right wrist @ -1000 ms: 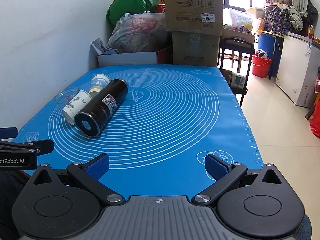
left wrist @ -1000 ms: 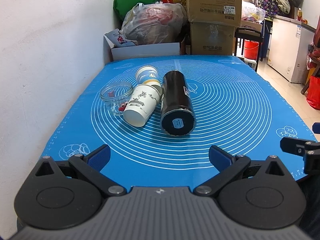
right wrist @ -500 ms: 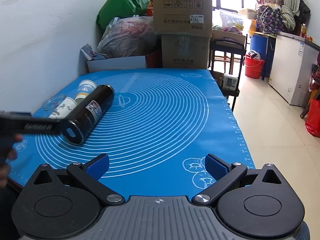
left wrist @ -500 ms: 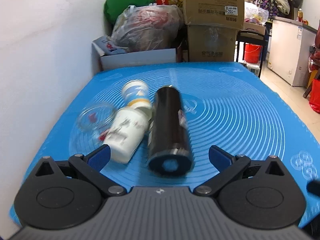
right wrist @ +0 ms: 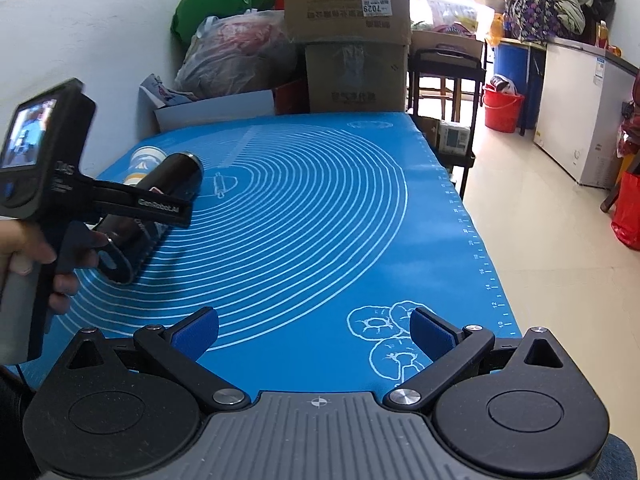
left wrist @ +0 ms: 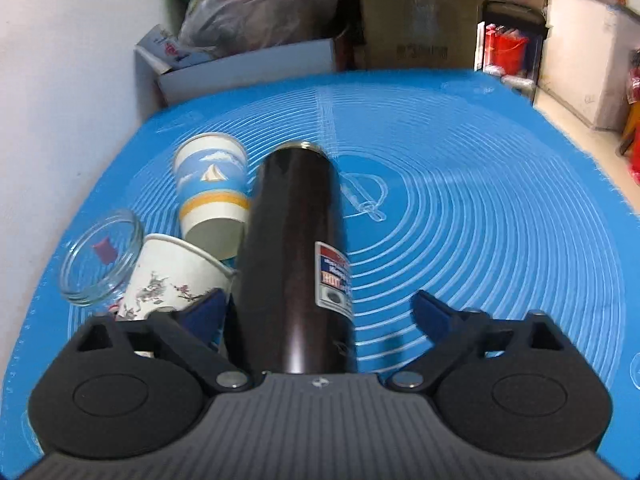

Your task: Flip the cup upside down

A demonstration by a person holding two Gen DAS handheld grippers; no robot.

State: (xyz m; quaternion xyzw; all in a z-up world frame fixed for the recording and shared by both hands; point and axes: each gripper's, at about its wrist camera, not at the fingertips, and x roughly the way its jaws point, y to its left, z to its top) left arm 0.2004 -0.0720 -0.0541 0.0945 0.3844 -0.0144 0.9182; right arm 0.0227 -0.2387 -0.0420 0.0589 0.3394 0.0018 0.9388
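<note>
A tall black steel cup (left wrist: pixel 294 256) lies on its side on the blue mat (left wrist: pixel 480 208), its base toward me and its mouth pointing away. My left gripper (left wrist: pixel 320 316) is open and straddles the cup's near end; the left finger is close to its side, the right finger stands well apart. The cup also shows in the right wrist view (right wrist: pixel 168 184), under the left gripper (right wrist: pixel 132 236). My right gripper (right wrist: pixel 316 330) is open and empty above the mat's near edge.
Left of the black cup lie a sailboat paper cup (left wrist: pixel 212 196), a flowered paper cup (left wrist: pixel 168 280) and a small glass bowl (left wrist: pixel 100 256), near the white wall. Boxes and bags stand behind the table. The table's right edge (right wrist: pixel 472 232) drops to the floor.
My left gripper has moved forward and down over the black cup, so the cup's near end now lies between its open fingers. The right gripper has barely moved.
</note>
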